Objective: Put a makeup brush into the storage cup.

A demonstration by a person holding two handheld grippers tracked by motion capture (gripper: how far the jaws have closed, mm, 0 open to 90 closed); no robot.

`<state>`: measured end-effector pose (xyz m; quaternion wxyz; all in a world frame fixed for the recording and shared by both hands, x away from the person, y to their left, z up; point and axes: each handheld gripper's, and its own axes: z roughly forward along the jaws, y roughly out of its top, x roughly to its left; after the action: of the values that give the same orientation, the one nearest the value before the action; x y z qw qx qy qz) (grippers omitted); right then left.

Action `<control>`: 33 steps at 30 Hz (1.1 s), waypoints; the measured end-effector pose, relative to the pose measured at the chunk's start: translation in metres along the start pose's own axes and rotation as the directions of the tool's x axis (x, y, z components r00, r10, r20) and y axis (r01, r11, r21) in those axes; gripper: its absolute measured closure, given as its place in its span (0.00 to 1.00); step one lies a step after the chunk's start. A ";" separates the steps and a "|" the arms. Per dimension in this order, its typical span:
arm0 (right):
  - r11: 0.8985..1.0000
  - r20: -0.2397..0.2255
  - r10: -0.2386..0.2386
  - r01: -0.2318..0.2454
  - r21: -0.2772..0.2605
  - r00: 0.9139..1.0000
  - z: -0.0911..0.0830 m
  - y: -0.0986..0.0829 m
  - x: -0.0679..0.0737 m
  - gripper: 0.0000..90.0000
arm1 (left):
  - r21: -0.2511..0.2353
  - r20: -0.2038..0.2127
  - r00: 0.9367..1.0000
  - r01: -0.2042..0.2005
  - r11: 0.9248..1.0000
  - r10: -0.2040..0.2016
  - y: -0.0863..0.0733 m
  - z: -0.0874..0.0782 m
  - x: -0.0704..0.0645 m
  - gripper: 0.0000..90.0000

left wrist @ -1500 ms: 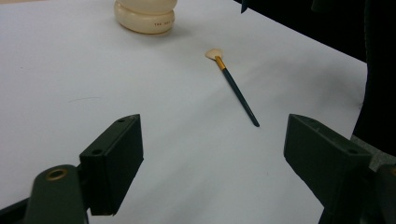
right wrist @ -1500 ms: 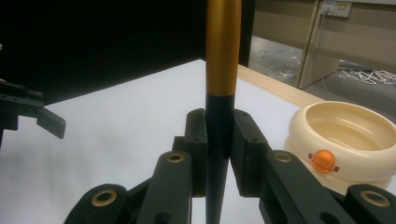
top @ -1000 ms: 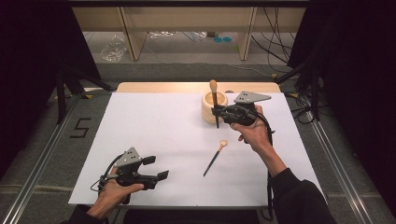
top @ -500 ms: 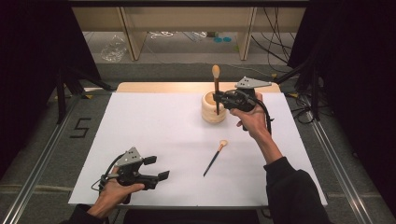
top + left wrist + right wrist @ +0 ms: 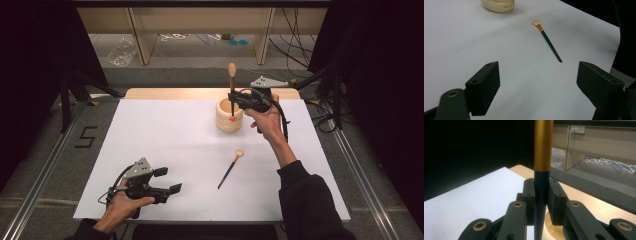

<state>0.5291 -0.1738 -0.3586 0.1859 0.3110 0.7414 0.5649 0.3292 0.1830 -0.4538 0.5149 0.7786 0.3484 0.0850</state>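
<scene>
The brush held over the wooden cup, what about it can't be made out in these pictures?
- Held brush: its bristle head is cut off by the top edge of the right gripper view.
- Its lower tip: hidden by the right claw there; in the high view too small to tell whether it touches the wooden cup.
- Cup contents: hidden by its wall in the high view.

So the table (image 5: pixel 150 93) is light wood, pretty much covered by a big white sheet (image 5: pixel 175 140), with only a strip of wood showing along the far edge. On the sheet there's a round pale wooden cup (image 5: pixel 228 120) near the far side, and a thin dark-handled brush (image 5: pixel 230 169) lying flat nearer the middle, bristles pointing toward the cup.
</scene>
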 end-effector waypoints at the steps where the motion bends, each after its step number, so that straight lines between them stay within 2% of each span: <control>1: 1.000 0.007 -0.001 0.001 -0.011 1.000 0.003 0.000 -0.002 0.87 | 0.000 -0.002 1.000 0.008 1.000 -0.008 0.000 0.000 0.000 0.21; 4: 1.000 0.002 0.021 -0.021 -0.006 1.000 0.006 0.001 -0.003 0.87 | 0.001 -0.003 1.000 0.016 1.000 -0.016 0.000 0.000 -0.001 0.21; 5: 1.000 0.012 0.007 -0.007 -0.016 1.000 0.008 0.002 -0.005 0.87 | 0.001 -0.002 1.000 0.016 1.000 -0.016 0.000 0.000 -0.001 0.21; 7: 1.000 0.013 0.020 -0.020 -0.014 1.000 0.011 0.001 -0.006 0.87 | 0.001 -0.002 1.000 0.016 1.000 -0.016 0.000 0.000 -0.001 0.21; 8: 1.000 0.018 0.025 -0.025 -0.001 1.000 0.011 0.001 -0.006 0.87 | 0.001 0.000 1.000 0.004 1.000 -0.004 0.000 0.000 0.000 0.21; 10: 1.000 0.033 0.019 -0.018 -0.010 0.999 0.013 0.000 -0.010 0.87 | 0.001 -0.003 1.000 0.016 1.000 -0.016 0.000 0.000 -0.001 0.20; 11: 0.999 0.028 0.037 -0.036 -0.006 0.999 0.014 -0.001 -0.011 0.87 | 0.001 -0.003 1.000 0.015 1.000 -0.015 0.000 0.000 -0.001 0.20; 12: 0.999 0.036 0.036 -0.036 -0.004 0.999 0.014 -0.001 -0.012 0.87 | 0.000 -0.001 1.000 -0.002 1.000 0.002 0.000 0.000 0.000 0.20; 15: 0.999 0.045 0.038 -0.038 -0.004 0.998 0.016 -0.003 -0.016 0.87 | 0.003 -0.004 1.000 0.022 1.000 -0.022 -0.001 0.000 -0.002 0.20; 16: 1.000 0.051 0.030 -0.029 -0.010 0.998 0.017 -0.003 -0.018 0.87 | 0.004 0.012 1.000 0.023 1.000 -0.023 -0.001 0.000 -0.002 0.20; 17: 0.999 0.047 0.044 -0.044 -0.005 0.998 0.019 -0.004 -0.018 0.87 | 0.004 0.016 0.999 0.027 1.000 -0.027 -0.001 0.000 -0.002 0.20; 18: 0.999 0.050 0.039 -0.039 -0.009 0.998 0.020 -0.005 -0.019 0.87 | 0.006 0.030 0.999 0.045 0.999 -0.045 -0.001 0.001 -0.003 0.20; 23: 0.998 0.068 0.056 -0.056 -0.008 0.996 0.028 -0.008 -0.023 0.87 | 0.005 0.001 1.000 0.028 1.000 -0.028 0.000 0.000 -0.002 0.20; 24: 0.997 0.065 0.071 -0.071 -0.009 0.995 0.029 -0.008 -0.023 0.87 | 0.003 0.003 1.000 0.022 1.000 -0.022 0.000 0.000 -0.002 0.20; 31: 0.997 0.082 0.080 -0.078 -0.024 0.993 0.033 -0.011 -0.029 0.87 | 0.004 0.002 1.000 0.022 1.000 -0.022 0.000 0.000 -0.002 0.20; 33: 0.997 0.087 0.074 -0.074 -0.012 0.993 0.034 -0.012 -0.030 0.87 | 0.005 0.002 1.000 0.021 1.000 -0.021 0.000 0.000 -0.002 0.20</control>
<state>0.5693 -0.1712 -0.3823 0.1986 0.3620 0.7179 0.5604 0.3280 0.1819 -0.4539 0.5143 0.7762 0.3564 0.0780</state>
